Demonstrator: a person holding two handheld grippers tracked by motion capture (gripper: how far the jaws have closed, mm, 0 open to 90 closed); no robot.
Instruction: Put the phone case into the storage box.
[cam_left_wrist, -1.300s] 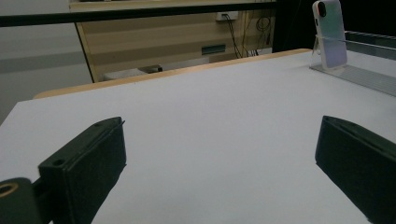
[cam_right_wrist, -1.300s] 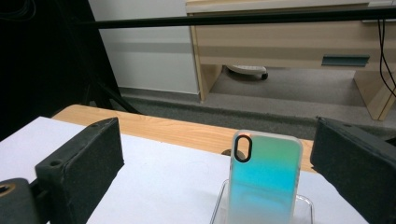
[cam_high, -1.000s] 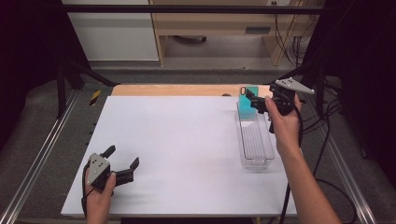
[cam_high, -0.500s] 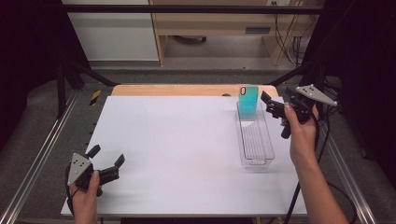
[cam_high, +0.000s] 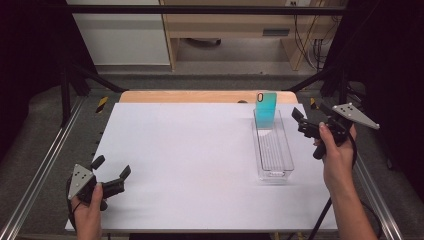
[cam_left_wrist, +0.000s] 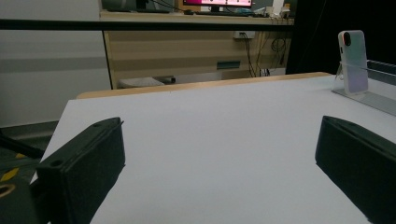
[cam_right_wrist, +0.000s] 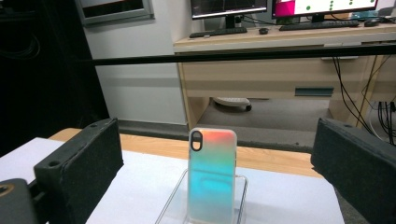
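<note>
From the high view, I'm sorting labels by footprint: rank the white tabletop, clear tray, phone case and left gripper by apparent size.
1. White tabletop, far the largest.
2. Clear tray.
3. Left gripper and phone case: look alike, and the gripper sits nearer the camera, so I won't rank them.

White table (cam_high: 190, 160), wooden strip (cam_high: 200, 96) along far edge. Beyond: wooden desk (cam_right_wrist: 280, 70), monitors (cam_right_wrist: 229, 7), keyboard (cam_right_wrist: 218, 32), hanging cables (cam_right_wrist: 348, 93).
</note>
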